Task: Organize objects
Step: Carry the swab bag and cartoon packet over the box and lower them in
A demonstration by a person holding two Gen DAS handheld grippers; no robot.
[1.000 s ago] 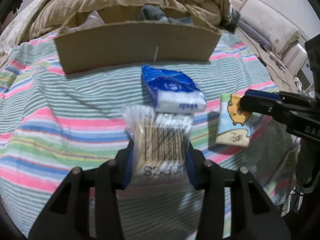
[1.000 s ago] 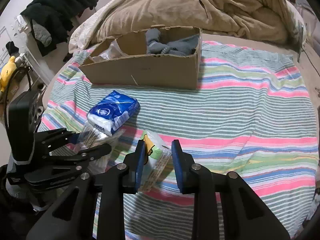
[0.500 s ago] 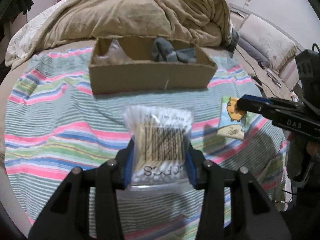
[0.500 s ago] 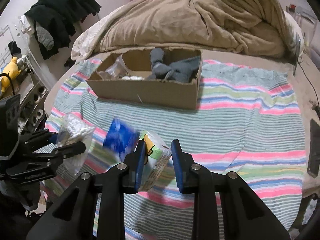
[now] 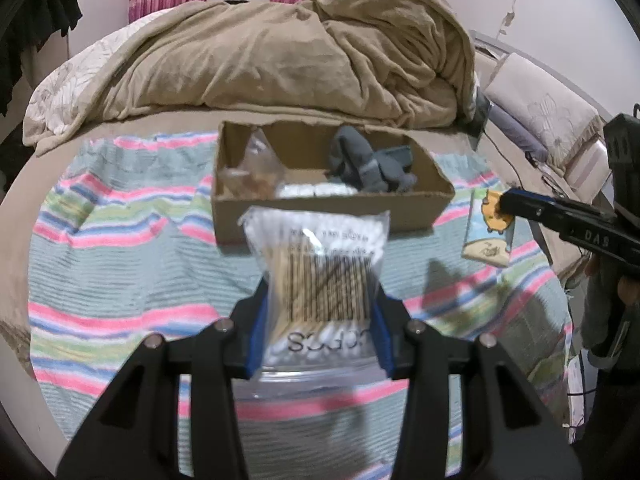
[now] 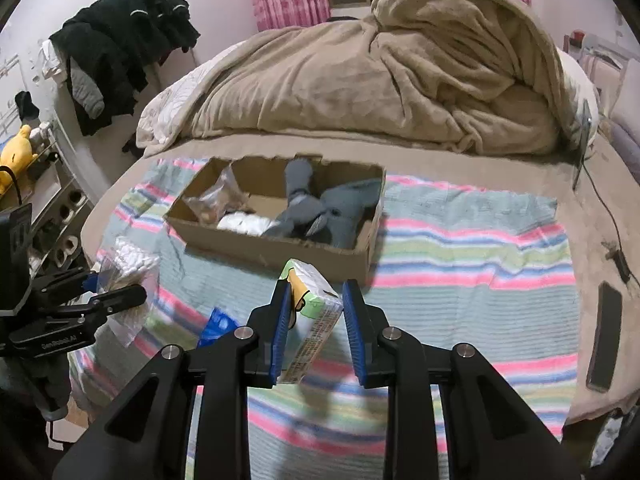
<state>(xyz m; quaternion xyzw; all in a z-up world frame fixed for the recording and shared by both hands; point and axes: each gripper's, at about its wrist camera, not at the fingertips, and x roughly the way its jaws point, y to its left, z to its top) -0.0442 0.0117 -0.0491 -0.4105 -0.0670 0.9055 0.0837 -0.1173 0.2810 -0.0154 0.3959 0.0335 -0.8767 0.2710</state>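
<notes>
bed: striped blanket fills the lower two thirds of both wrist views, with a heap of tan duvet across the top. Everything sits on this.

cardboard box: dead centre in the left wrist view, just above the left jaws; in the right wrist view it's centre-left, up and a bit left of the right jaws. Long side runs left-right in the picture, open top, already has grey socks and a couple of clear bags in it. Pretty clearly the drop spot, I'd guess.

cotton swab bag: clamped in the left gripper, blue pads pressing both sides, bag sticking straight out toward the box, swabs running along the fingers. Off the blanket.

tissue pack: cartoon print, pinched in the right gripper, tilted, top end leaning toward the box's near wall. Also lifted clear.

blue packet: lying on the blanket, lower left of the right jaws, nobody holding it.

which hand's closer: looks about even to me. The left one is lined up straight on the box middle; the right one faces its right-hand end.

what it hinges on: both loads need to clear the near wall before letting go.
</notes>
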